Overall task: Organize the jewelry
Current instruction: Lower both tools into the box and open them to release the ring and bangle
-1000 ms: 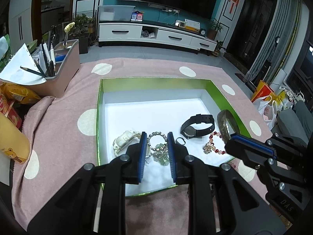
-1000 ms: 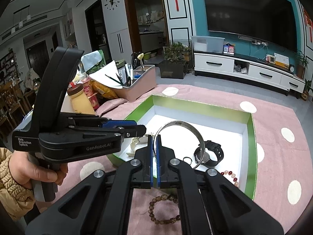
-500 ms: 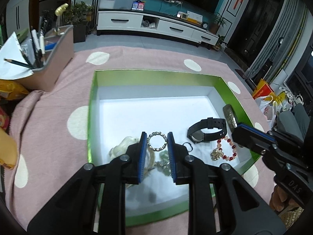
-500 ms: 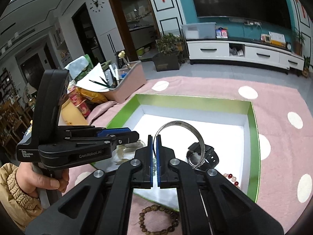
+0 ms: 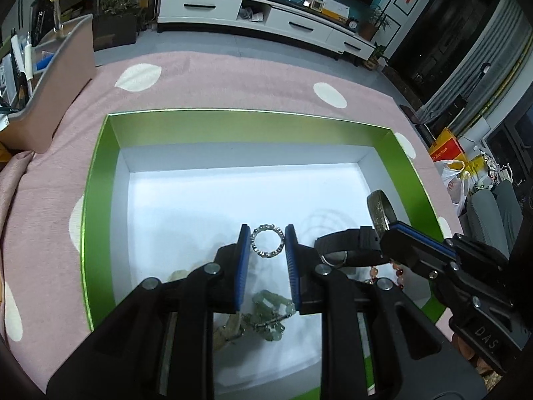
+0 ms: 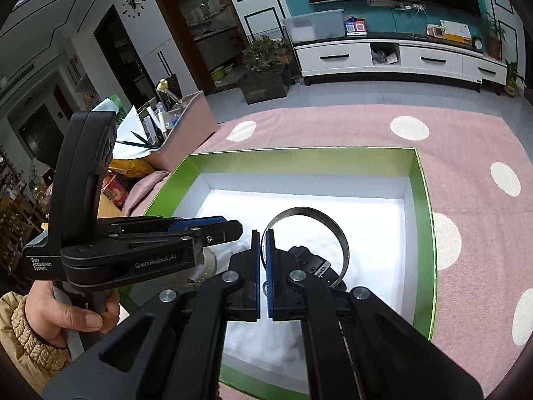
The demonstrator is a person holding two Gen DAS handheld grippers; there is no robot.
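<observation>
Living-room setting: a white TV cabinet (image 6: 399, 56) with dark drawer pulls stands against a teal wall, and a pink cloth with cream dots (image 5: 233, 80) covers the table. On the cloth sits a shallow rectangular box (image 5: 100, 180) with glossy green walls and a white floor.

Left hand-held gripper (image 5: 266, 243): its blue ribbed pads stand narrowly apart and hold a small ring of metallic beads (image 5: 266, 240) between them, above the box floor. Its black body reads "GenRobot.AI" and "Data Acquisition System" in the right wrist view; a hand (image 6: 63, 313) in a tan knitted cuff grips its handle.

Right hand-held gripper (image 6: 263, 260): its pads are clamped on the rim of a smooth silver metal bangle (image 6: 336, 233), which stands upright over the box. Its body shows the letters "DAS" in the left wrist view.

Inside the box lie a black watch (image 5: 346, 243) with a rubbery strap, a pale green bead bracelet (image 5: 269, 313) and a red bead bracelet (image 5: 396, 266), partly hidden.

A pink-grey bin (image 6: 186, 130) beside the box holds pencils and papers.
</observation>
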